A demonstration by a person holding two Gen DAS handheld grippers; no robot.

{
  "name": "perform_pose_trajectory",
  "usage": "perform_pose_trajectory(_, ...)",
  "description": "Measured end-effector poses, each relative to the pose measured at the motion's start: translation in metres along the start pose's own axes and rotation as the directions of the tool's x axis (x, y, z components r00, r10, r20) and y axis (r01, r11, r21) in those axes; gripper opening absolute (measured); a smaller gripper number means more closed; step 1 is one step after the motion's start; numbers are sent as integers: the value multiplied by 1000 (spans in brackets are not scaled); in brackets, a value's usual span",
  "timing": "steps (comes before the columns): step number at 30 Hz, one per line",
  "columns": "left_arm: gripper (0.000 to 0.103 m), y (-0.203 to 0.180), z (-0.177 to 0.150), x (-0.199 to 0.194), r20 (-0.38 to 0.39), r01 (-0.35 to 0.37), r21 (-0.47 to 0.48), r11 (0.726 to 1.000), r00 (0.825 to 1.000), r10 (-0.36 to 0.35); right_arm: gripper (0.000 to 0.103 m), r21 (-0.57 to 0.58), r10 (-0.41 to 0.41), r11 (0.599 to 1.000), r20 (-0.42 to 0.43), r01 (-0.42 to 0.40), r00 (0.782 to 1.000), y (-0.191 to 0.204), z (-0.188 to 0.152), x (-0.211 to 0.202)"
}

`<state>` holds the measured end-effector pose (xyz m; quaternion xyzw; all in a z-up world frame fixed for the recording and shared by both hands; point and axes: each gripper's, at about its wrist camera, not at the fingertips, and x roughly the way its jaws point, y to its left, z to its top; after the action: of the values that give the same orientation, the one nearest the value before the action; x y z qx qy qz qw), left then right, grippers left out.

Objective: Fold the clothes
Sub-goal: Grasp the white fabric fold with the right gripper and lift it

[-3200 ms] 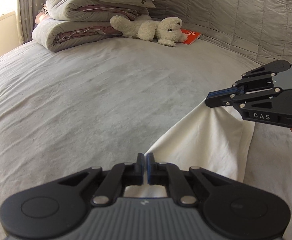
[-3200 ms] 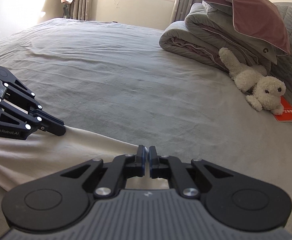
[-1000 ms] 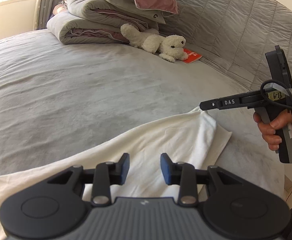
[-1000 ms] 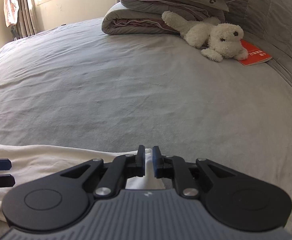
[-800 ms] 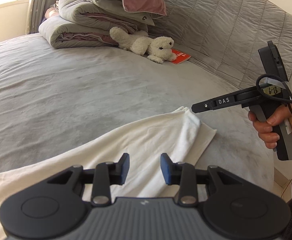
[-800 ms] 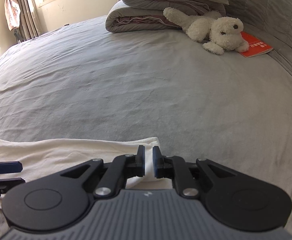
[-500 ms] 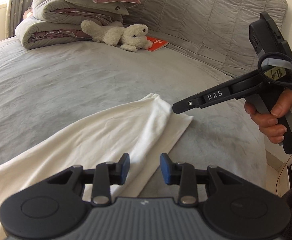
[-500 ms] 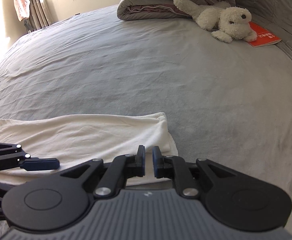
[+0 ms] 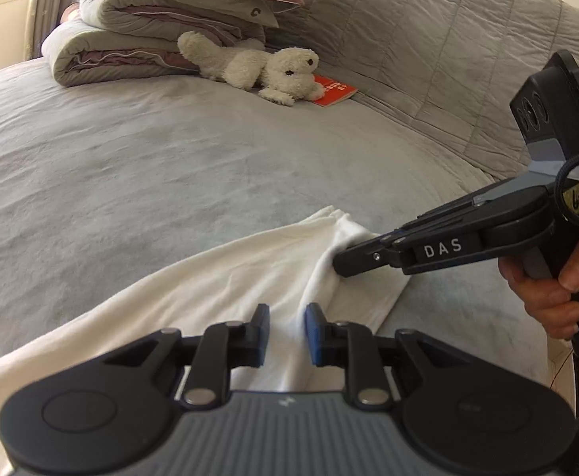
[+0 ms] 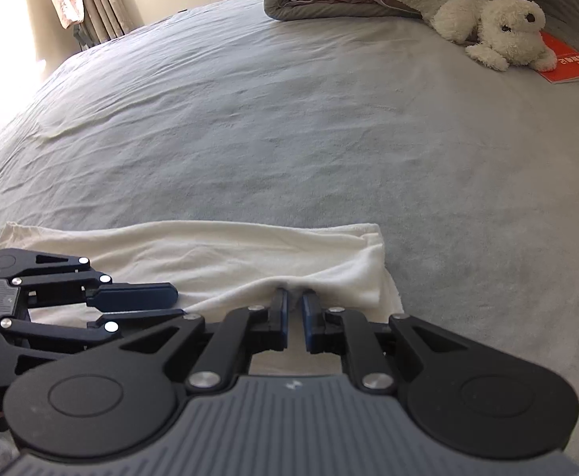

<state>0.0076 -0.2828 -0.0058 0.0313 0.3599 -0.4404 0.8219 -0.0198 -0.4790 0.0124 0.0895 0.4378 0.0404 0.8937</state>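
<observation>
While the right tool [image 10: 294,305] pinches a ridge of the white garment [image 10: 218,256] at six o'clock on the bed [image 10: 289,131], the left tool's [image 9: 287,317] jaws have just been narrowing around loose cloth; an uneven bite could skew the fold.

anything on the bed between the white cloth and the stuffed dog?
Nothing: in both wrist views only bare grey bedcover lies between the white cloth and the stuffed dog.

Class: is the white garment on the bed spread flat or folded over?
Folded over: the white garment lies in a long strip with doubled layers at its end on the bed.
</observation>
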Motion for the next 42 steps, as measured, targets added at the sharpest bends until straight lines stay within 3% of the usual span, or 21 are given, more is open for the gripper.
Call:
perform_pose_trajectory(7,20,12,2,-7,32,-23,-48,999,999,25,13,59,-4,998,17,3,1000,0,9,16)
perform_pose_trajectory(12,32,0,5,-14,60,49,7,999,997,-50,14,137,14,990,36,-19,999,-7,12,20)
perform_pose_trajectory(18,34,-19,1,7,14,37,69,997,999,-38,14,258,39,964,91,-62,995,-26,14,11)
perform_pose_trajectory(21,34,-20,0,13,9,12,72,997,1000,-13,15,289,23,956,124,-59,992,-35,14,-1)
perform_pose_trajectory(25,23,-16,1,16,13,-6,41,999,1000,5,23,313,22,947,147,-68,989,-44,12,-11)
perform_pose_trajectory(29,15,-11,4,16,20,-21,4,1000,1000,21,23,334,9,941,116,-48,993,-48,10,-9)
perform_pose_trajectory(35,14,-10,4,16,12,-18,-5,1000,1000,18,23,312,-5,950,78,-20,997,-42,9,3)
perform_pose_trajectory(40,15,-11,5,14,9,-7,3,1000,1000,7,6,287,-26,958,97,-3,995,-38,11,-9)
perform_pose_trajectory(42,15,-11,5,11,8,6,7,1000,1000,-6,4,280,-34,960,116,0,993,-38,10,-17)
